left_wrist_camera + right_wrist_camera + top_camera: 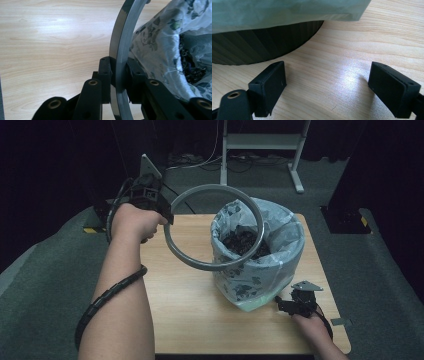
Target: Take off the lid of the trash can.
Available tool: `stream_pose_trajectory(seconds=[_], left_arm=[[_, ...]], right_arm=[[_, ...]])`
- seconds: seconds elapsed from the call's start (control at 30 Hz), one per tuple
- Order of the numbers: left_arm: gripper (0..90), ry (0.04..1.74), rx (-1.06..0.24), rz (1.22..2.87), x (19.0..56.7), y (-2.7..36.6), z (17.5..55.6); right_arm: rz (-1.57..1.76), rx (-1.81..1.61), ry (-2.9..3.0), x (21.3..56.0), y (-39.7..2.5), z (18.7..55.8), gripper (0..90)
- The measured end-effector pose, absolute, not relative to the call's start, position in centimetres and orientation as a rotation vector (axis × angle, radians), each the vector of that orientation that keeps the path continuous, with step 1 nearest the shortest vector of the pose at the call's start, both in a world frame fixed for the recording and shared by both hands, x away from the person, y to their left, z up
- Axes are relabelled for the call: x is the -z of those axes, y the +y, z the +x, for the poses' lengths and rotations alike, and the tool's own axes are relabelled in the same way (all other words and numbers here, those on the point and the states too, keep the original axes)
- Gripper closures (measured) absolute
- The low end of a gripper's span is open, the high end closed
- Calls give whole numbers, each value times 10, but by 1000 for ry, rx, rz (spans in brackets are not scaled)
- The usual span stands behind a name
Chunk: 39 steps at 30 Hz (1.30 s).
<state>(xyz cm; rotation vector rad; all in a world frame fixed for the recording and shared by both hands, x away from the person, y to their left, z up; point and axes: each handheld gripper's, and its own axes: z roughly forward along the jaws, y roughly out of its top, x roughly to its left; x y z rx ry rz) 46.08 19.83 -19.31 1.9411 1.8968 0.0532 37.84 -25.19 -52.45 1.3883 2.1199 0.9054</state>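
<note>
High view showed a grey ring, thin, smooth and hoop-shaped, held tilted in the air above the bin; it looked stiff, light and perhaps slippery, best gripped across its flat band; the left gripper clamped its rim; the right gripper rested wide apart on the table.

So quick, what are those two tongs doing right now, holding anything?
Left tongs: closed on the grey ring, lifted beside the lined bin.
Right tongs: open, holding nothing, low by the bin's base.
</note>
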Motion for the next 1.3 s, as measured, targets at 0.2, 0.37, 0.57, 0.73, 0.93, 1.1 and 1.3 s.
stream_pose_trajectory(seconds=[0.2, 0.37, 0.57, 0.73, 0.93, 1.1, 1.3], left_arm=[[762, 1908, -36, 1923, 199, 214, 457], [762, 1916, -41, 1906, 198, 226, 453], [762, 1931, -39, 1887, 201, 239, 445], [762, 1953, -45, 1873, 201, 253, 440], [761, 1970, -52, 1840, 202, 267, 434], [761, 1980, -60, 1822, 202, 277, 429], [760, 1999, -66, 1808, 206, 288, 425]], right_arm=[[1388, -906, 2120, 524, -252, 378, 142], [1388, -906, 2120, 524, -252, 378, 141], [1386, -907, 2121, 525, -252, 378, 141], [1386, -905, 2120, 524, -252, 378, 142], [1387, -905, 2120, 524, -252, 378, 141], [1387, -905, 2120, 525, -252, 378, 141], [1386, -906, 2121, 525, -252, 378, 141]])
